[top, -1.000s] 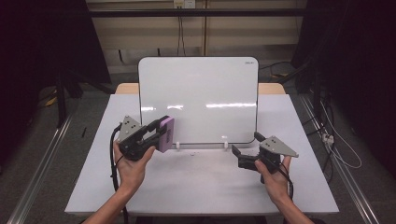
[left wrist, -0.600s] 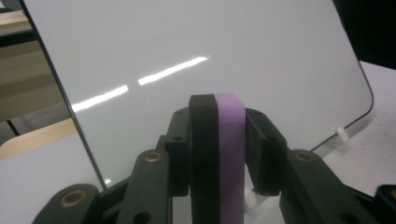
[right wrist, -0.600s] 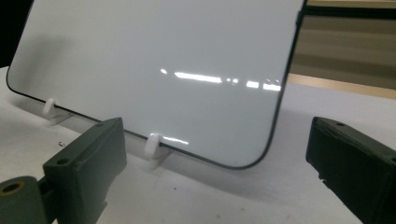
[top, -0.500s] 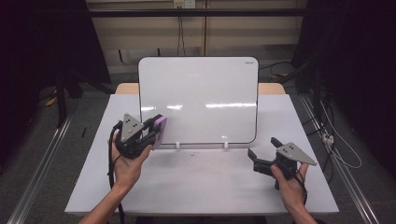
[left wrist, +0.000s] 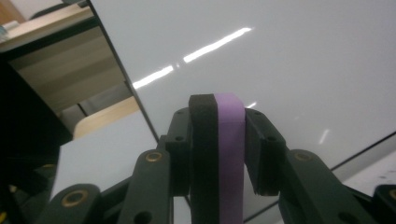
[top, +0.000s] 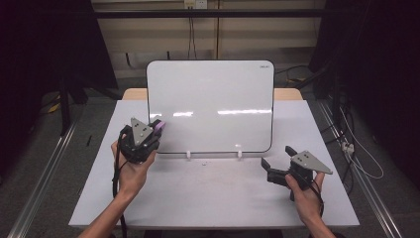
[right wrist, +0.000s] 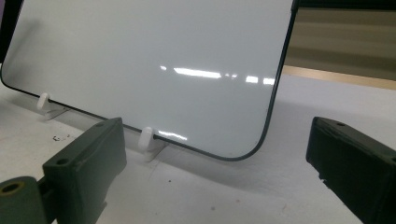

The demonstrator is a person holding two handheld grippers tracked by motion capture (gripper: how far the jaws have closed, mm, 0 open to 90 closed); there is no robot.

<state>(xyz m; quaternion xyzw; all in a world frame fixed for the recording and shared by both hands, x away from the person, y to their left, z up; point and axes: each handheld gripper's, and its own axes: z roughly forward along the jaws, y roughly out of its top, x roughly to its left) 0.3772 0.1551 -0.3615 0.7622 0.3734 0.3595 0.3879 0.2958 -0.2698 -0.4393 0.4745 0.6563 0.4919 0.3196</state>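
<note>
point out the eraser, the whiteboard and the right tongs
eraser [left wrist: 229,154], left gripper view, purple layer between the jaws
whiteboard [top: 213,104], high view, middle of the white face
right tongs [top: 275,161], high view, gap between the open jaws

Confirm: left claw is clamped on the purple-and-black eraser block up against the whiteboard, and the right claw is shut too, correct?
Not quite. The right claw is open with nothing between its jaws, as the right gripper view shows. The rest holds: the left claw is clamped on the purple-and-black eraser block up against the glossy white rounded whiteboard.
</note>
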